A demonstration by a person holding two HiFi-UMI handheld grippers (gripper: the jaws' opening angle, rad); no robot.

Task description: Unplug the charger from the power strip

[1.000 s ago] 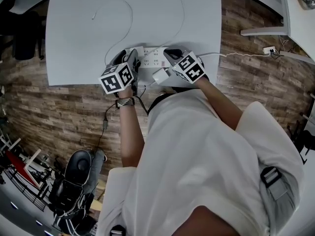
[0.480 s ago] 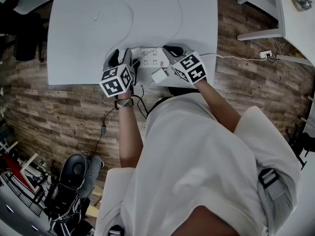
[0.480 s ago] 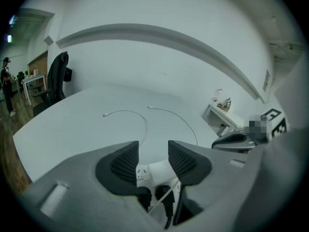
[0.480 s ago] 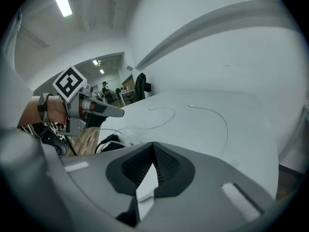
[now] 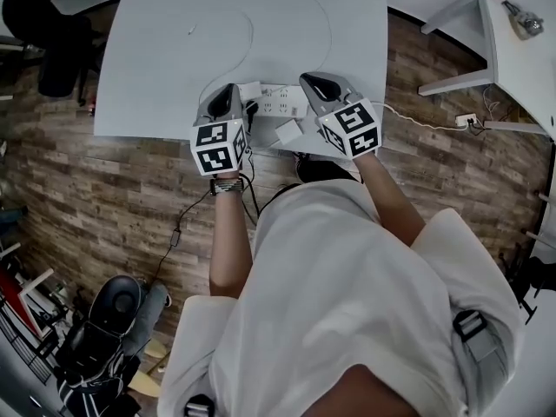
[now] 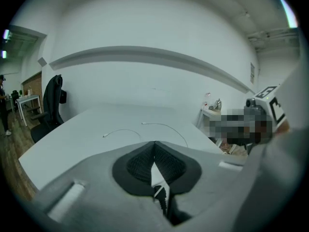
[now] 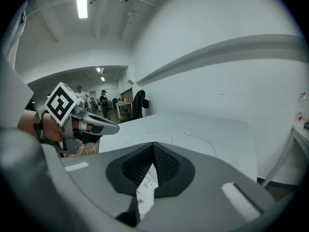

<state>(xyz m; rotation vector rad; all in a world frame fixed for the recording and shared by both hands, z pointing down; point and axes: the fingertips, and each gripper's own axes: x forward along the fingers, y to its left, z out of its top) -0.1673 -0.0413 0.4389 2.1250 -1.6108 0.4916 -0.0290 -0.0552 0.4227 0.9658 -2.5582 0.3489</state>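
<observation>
The charger point(image 5: 287, 132), a small white block, is lying at the near edge of the table point(image 5: 165, 68). It is sitting just beside the power strip point(image 5: 280, 101) and between the two grippers. It is looking free of the sockets, though the head view is not showing its prongs.

The right gripper point(image 5: 314, 82) is hanging over the strip's right end. Its jaws are meeting at the tips and gripping nothing, and only the white strip is showing through the gap below them. The left gripper point(image 5: 229, 92) is hovering over the strip's left end. Its jaws have just been closing, and they are now pressing flat together with nothing between them. A dark cord point(image 5: 248, 159) is dropping off the table edge below it. A thin white cable point(image 5: 327, 24) is curving across the far part of the table, well apart from both tools.

Step in hand, as a judgement: the pull itself is appearing finished, and neither gripper is touching the charger or the strip.

Next move, as a judgement: little beyond drawing both grippers clear is being called for. If the charger is in fact seated, one gripper should be pinning the strip while the other is opening, closing on the block and pulling straight out.
</observation>
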